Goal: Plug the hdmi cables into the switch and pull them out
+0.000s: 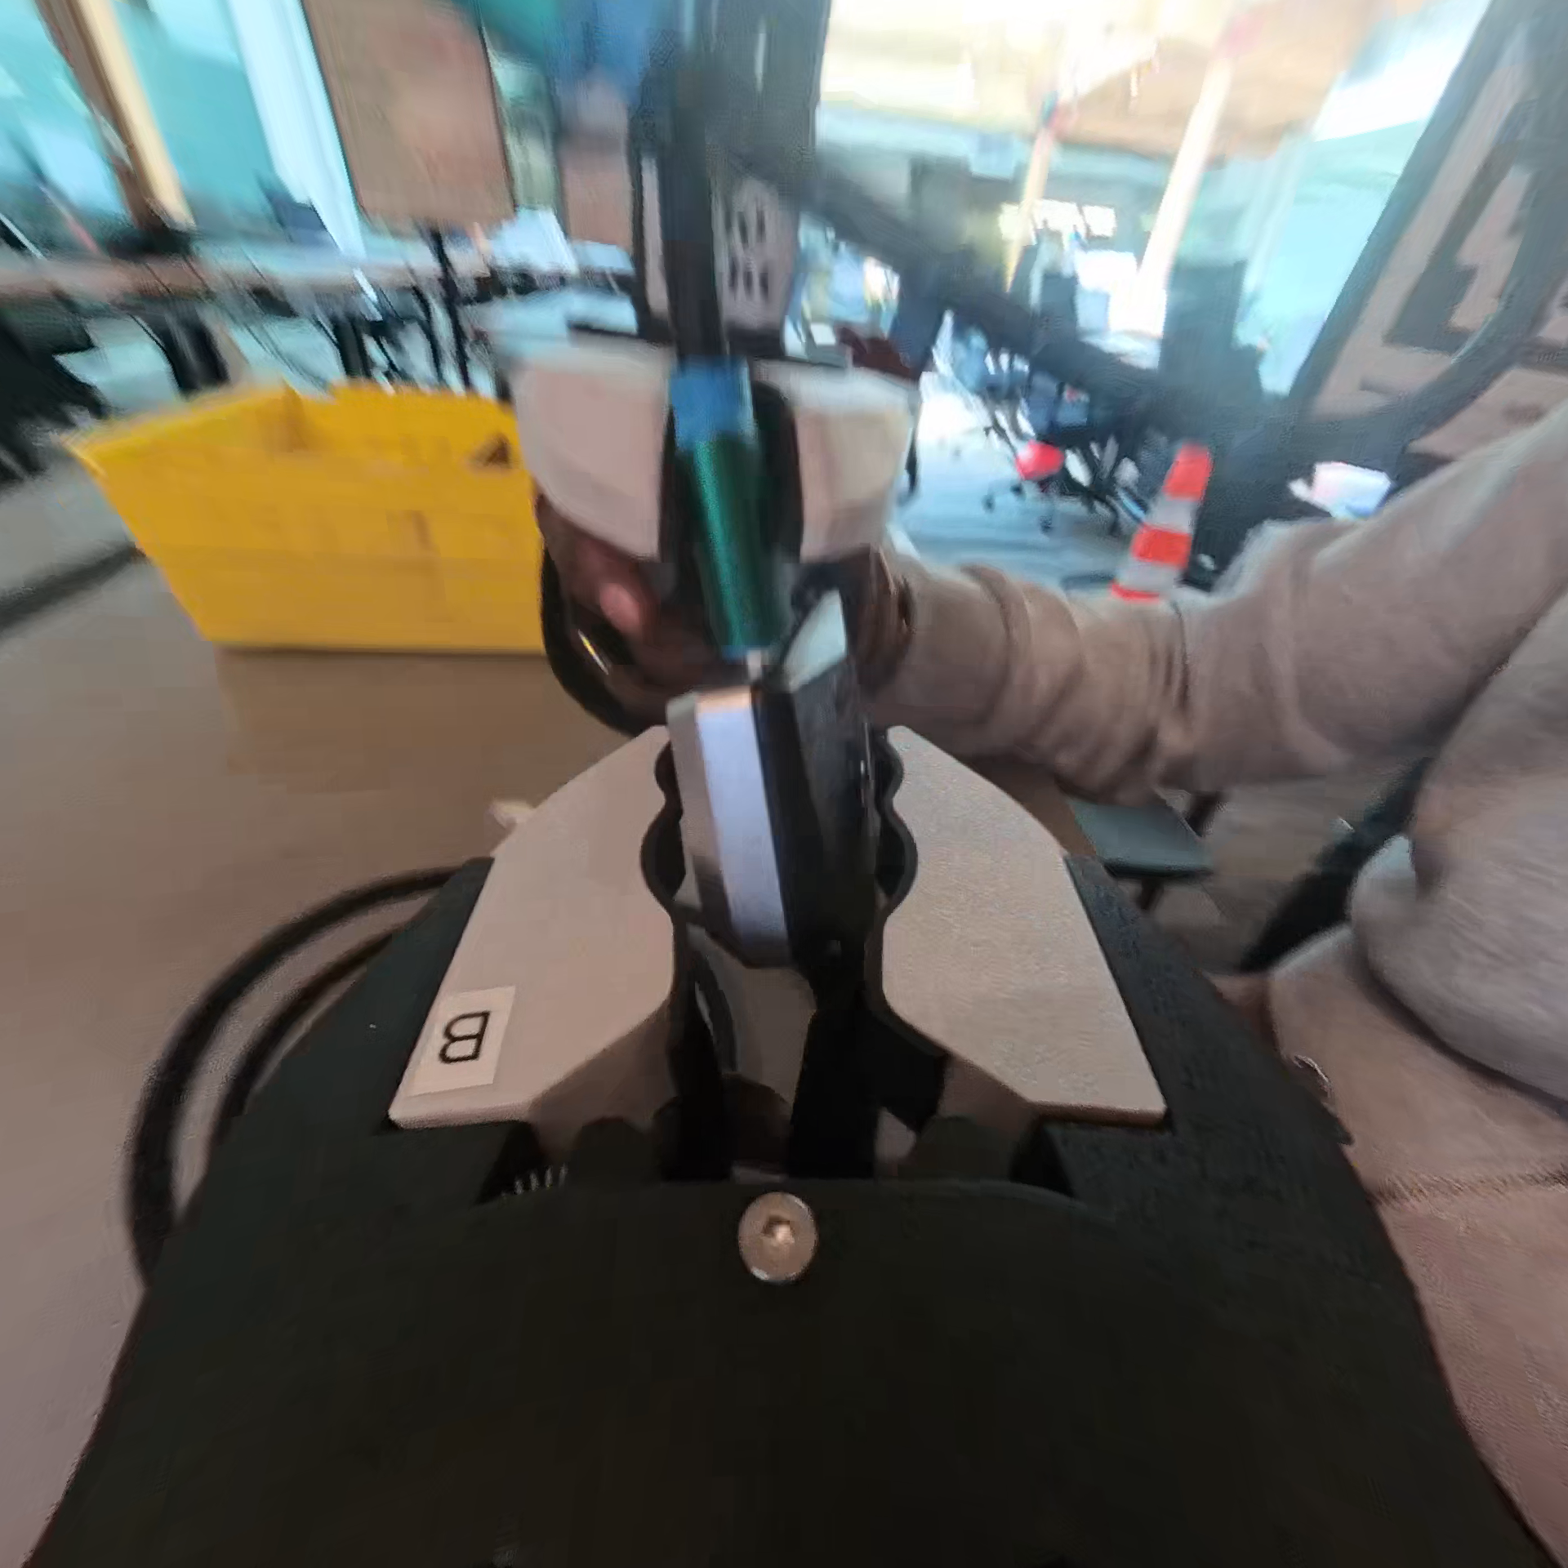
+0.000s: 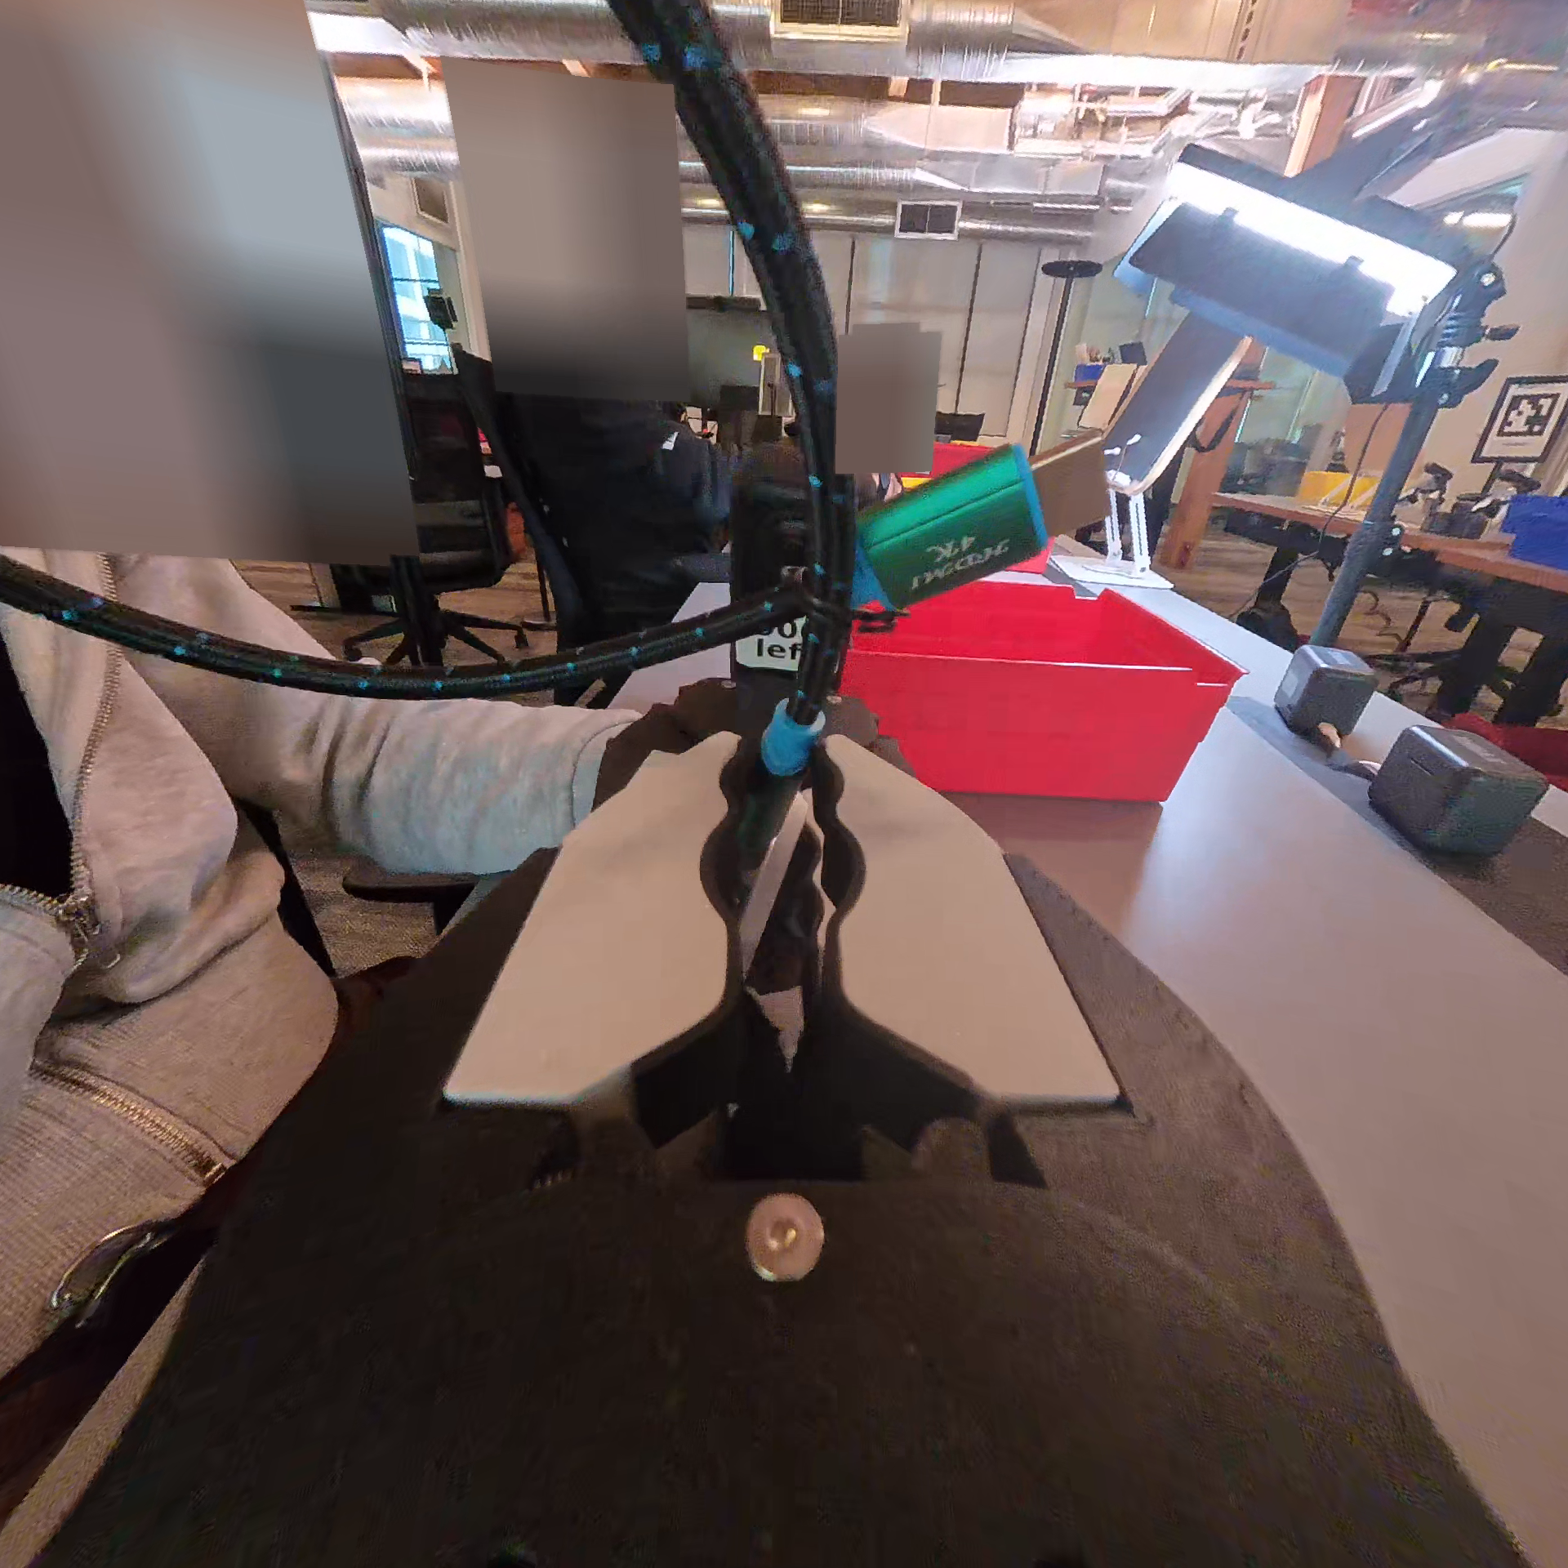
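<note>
My left gripper (image 1: 776, 764) is shut on the switch (image 1: 738, 831), a small silver and black box that stands up between its fingers. My right gripper (image 2: 785, 747) is shut on a green HDMI plug (image 2: 755, 823) with a blue collar. It also shows in the left wrist view (image 1: 730, 551), above the switch. The plug (image 1: 721, 509) points down and its end meets the switch's top end; how deep it sits is hidden. A silver edge of the switch (image 2: 768, 891) shows below the plug. A second green plug (image 2: 950, 534) hangs free on its braided cable, bare connector showing.
A yellow bin (image 1: 339, 526) stands on the brown table (image 1: 170, 764), with a black cable loop (image 1: 195, 1018) nearer. A red bin (image 2: 1018, 687) and two grey cube devices (image 2: 1451, 789) sit to the right. The person's grey sleeves (image 1: 1188, 662) flank the grippers. A light panel (image 2: 1290, 254) stands behind.
</note>
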`<action>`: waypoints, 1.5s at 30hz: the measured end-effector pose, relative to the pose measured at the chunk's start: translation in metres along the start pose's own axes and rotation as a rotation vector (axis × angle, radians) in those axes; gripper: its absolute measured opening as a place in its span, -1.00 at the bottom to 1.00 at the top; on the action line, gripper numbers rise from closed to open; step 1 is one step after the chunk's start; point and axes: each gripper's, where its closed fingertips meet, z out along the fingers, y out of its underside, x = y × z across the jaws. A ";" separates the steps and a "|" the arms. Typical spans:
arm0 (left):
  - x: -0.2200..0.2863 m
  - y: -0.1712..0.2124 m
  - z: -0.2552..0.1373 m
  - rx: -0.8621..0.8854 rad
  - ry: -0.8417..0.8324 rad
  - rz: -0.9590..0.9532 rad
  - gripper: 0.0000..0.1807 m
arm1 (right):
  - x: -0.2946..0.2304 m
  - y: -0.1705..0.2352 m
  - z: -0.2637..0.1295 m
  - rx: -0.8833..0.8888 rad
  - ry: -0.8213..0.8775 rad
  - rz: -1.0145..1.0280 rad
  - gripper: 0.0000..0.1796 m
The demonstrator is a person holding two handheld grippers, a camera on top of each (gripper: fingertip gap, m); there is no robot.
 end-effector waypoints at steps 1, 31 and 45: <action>-0.004 -0.009 -0.004 0.058 -0.032 0.019 -0.56 | 0.001 0.002 0.001 -0.003 0.005 0.007 -0.85; -0.085 0.008 -0.045 0.128 -0.392 -0.447 -0.65 | 0.086 -0.047 -0.130 -0.026 0.825 -0.262 -0.88; -0.080 -0.051 -0.069 0.237 -0.808 0.231 -0.24 | 0.100 -0.015 -0.107 -0.735 1.194 -1.050 -0.87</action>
